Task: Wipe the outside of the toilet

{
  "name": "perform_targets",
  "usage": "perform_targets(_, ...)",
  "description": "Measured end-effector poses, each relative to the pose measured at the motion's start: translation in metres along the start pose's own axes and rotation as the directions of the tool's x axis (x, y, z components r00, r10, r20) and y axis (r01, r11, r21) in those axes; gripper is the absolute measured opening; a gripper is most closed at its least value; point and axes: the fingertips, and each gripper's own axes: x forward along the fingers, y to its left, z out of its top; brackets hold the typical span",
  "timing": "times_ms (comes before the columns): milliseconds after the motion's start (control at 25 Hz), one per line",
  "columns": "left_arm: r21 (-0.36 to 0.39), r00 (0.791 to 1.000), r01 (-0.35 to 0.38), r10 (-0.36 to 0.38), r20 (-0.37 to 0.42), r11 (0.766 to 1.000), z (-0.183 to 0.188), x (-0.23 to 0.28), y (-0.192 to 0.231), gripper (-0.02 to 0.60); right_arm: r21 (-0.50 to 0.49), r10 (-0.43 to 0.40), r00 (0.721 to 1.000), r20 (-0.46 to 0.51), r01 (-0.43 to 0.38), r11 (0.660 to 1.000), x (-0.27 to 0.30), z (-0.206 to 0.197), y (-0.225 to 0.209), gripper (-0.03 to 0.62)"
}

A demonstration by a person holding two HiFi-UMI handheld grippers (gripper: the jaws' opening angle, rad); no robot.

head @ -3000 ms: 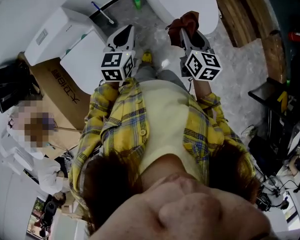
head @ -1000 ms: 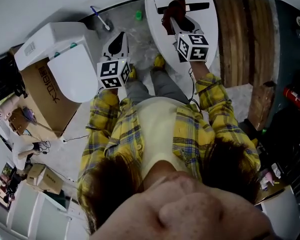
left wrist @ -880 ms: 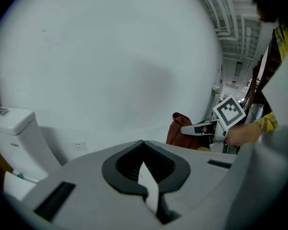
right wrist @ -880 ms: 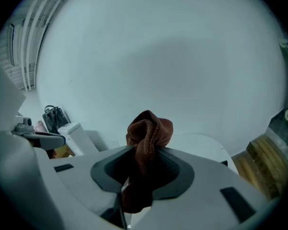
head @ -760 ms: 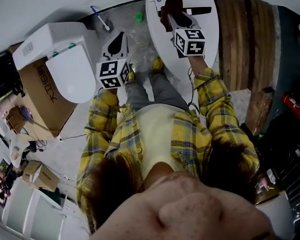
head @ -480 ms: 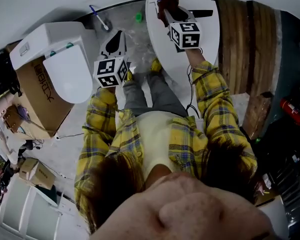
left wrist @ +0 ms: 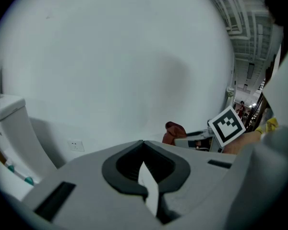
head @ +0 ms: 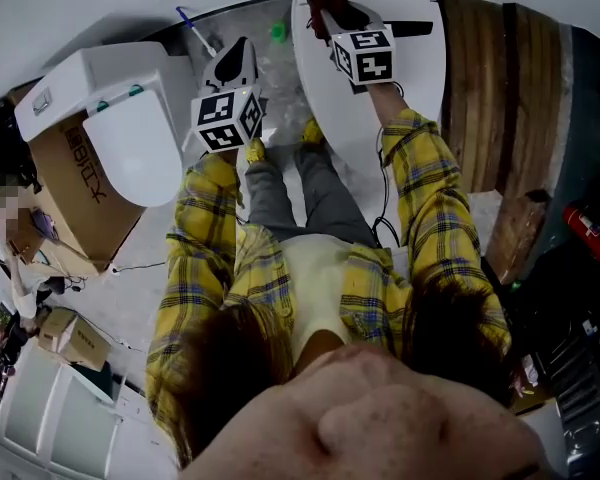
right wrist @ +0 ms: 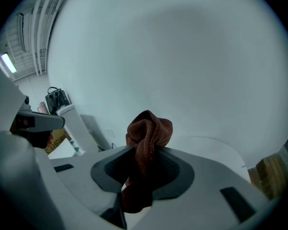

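Right hand-held gripper (head: 325,10) with cloth (right wrist: 149,128) over toilet (head: 412,78)

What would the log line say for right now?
right gripper: shut on brown cloth | left gripper: shut, empty | cloth over white toilet | contact: unclear

A white wall (head: 80,8) meets speckled floor (head: 145,230) and wooden planks (head: 500,88).

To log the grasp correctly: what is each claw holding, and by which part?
The right claw grips the brown cloth around its bunched middle, and a wad sticks out above. The left claw is shut on nothing.
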Motion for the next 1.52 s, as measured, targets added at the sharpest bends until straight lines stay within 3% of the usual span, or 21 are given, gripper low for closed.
perform_targets(320, 0.005, 1.0, -0.029, 0.029, 0.002, 1.0, 0.004, 0.025, 0.002, 0.002, -0.061, 0.033, 0.994, -0.1, -0.039, 0.997, 0.035, -0.024, 0.001, 0.124)
perform_targets(680, 0.025, 0.999, -0.03, 0.031, -0.036, 0.999, -0.006, 0.03, 0.001, 0.002, -0.108, -0.006, 0.977, -0.211, -0.018, 0.994, 0.055, -0.05, -0.018, 0.124)
perform_targets(1080, 0.035, 0.996, 0.0, 0.003, -0.085, 0.999, -0.018, 0.034, -0.006, 0.003, -0.058, -0.125, 0.962, -0.242, 0.115, 0.992, 0.027, -0.071, -0.087, 0.124)
perform_targets(1520, 0.072, 0.992, 0.075, -0.067, -0.111, 0.995, -0.021, 0.044, -0.037, 0.002, -0.018, -0.251, 0.931, -0.266, 0.256, 0.967, -0.018, -0.093, -0.161, 0.124)
